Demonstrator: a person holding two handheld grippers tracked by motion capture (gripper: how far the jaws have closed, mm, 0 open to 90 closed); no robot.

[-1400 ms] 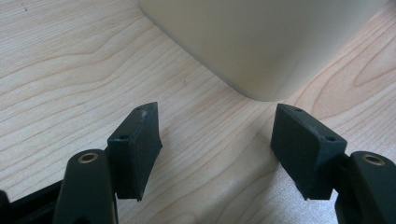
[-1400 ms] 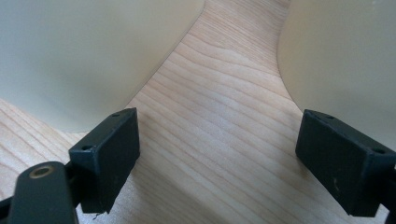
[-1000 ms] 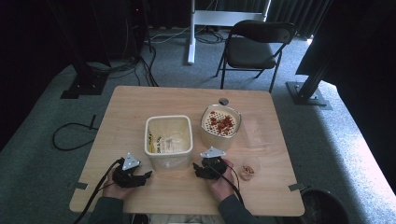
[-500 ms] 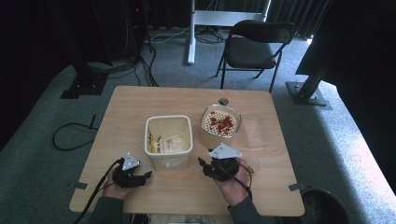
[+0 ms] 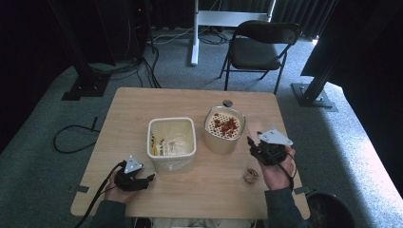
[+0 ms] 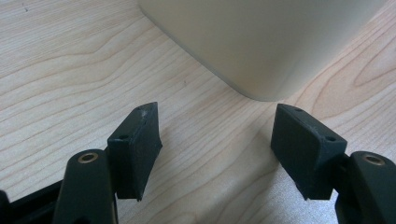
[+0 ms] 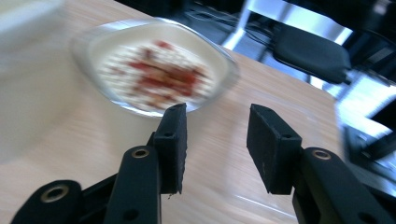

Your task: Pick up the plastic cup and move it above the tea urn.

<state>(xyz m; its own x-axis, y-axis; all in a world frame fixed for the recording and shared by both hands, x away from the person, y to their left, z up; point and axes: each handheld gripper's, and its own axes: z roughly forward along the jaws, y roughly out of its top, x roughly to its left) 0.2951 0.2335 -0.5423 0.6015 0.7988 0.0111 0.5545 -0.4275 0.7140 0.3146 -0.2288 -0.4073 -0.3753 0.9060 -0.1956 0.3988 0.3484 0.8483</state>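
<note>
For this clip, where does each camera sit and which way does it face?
High view: above the person's side, looking forward and down on the table; forearms, left gripper and right gripper show.
Left gripper view: rides the left gripper, low, facing the square tub; jaws apart.
Right gripper view: rides the right gripper, facing the strainer bowl; jaws apart.
Shared: the chair, high and right views.

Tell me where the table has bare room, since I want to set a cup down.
The far-left stretch of the table, beyond the square tub, is bare, as is the near middle between the left gripper and the small brown item. It is crowded around the round container, where the right gripper hovers.
</note>
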